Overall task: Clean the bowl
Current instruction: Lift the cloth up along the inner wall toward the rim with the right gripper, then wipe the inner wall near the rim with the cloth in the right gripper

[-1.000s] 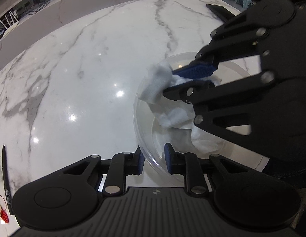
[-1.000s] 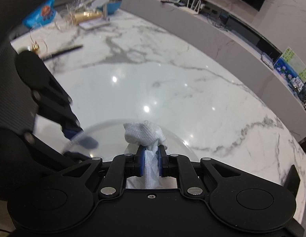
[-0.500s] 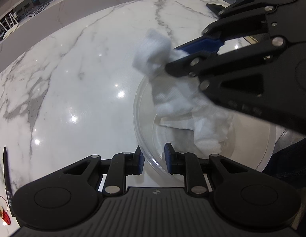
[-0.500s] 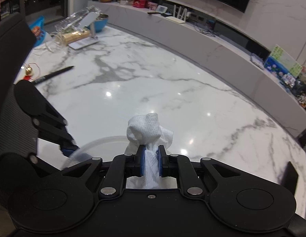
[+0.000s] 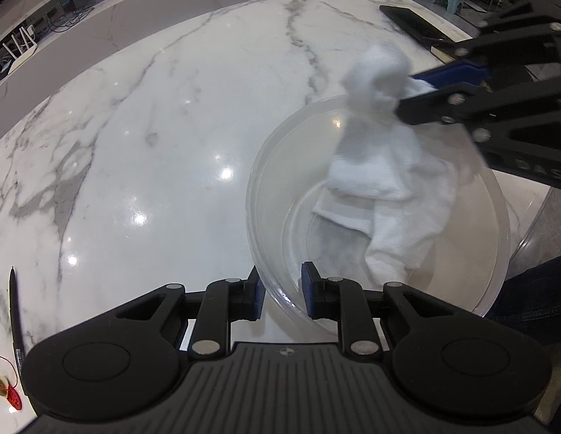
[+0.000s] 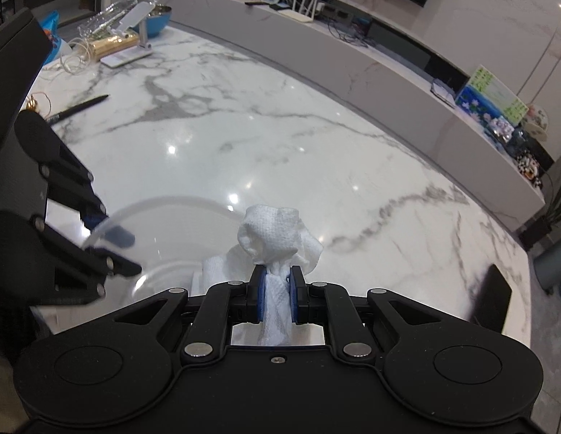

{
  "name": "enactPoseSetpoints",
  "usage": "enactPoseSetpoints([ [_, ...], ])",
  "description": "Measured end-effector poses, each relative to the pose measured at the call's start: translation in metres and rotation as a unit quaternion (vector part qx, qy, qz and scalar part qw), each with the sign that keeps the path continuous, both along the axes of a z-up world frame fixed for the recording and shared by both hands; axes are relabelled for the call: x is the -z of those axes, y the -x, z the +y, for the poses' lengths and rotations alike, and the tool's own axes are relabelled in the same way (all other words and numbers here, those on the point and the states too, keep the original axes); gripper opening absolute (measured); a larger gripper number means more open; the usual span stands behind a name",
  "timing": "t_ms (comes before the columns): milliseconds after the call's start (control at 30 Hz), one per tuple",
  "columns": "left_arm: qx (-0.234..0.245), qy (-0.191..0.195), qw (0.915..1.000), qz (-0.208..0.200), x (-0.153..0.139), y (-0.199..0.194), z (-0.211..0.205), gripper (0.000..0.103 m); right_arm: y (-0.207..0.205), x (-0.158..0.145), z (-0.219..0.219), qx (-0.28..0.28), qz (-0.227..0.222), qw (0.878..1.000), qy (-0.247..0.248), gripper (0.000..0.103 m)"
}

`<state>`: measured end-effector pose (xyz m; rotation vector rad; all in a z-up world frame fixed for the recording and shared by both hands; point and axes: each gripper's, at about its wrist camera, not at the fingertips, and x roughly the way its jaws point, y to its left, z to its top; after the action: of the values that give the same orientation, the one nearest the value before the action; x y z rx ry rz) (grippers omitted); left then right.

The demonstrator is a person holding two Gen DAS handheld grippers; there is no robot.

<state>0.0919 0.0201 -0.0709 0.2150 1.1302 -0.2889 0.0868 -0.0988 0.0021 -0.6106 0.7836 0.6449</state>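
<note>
A clear plastic bowl (image 5: 497,217) stands on the white marble table (image 5: 171,126). My left gripper (image 5: 282,289) is shut on the bowl's near rim, one blue pad outside the wall and one inside. Up at the right of the left wrist view, my right gripper (image 5: 414,92) is shut on a white cloth (image 5: 381,159), bunched past the fingertips, with its tail hanging down into the bowl. In the right wrist view the cloth (image 6: 275,231) sticks out above the right gripper (image 6: 276,282). The bowl's rim (image 6: 164,200) and my left gripper (image 6: 124,249) are at the left.
A black pen (image 5: 15,311) and a red charm (image 5: 12,396) lie at the table's left edge. A dark phone (image 5: 414,21) lies beyond the bowl. At the far end of the table are a phone stand (image 6: 130,32), a blue bowl (image 6: 155,21) and wrapped packets.
My right gripper has lifted the cloth out of the bowl's bottom and drawn back up to the right. The left gripper and the bowl have stayed put.
</note>
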Motion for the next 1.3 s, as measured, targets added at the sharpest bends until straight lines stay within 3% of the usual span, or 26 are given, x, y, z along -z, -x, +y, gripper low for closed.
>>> enactPoseSetpoints([
  [433, 0.012, -0.005, 0.9999, -0.004, -0.008, 0.013, -0.002, 0.019, -0.005, 0.0, -0.008, 0.007, -0.001, 1.0, -0.018, 0.011],
  [1000, 0.012, 0.0, 0.9999, -0.007, -0.007, 0.015, 0.0, 0.02, -0.023, 0.006, 0.033, -0.056, 0.036, 0.995, -0.08, 0.011],
  [1300, 0.01, -0.006, 0.9999, -0.009, -0.007, 0.014, -0.001, 0.02, -0.02, 0.006, 0.033, -0.05, 0.027, 0.996, -0.069, 0.011],
])
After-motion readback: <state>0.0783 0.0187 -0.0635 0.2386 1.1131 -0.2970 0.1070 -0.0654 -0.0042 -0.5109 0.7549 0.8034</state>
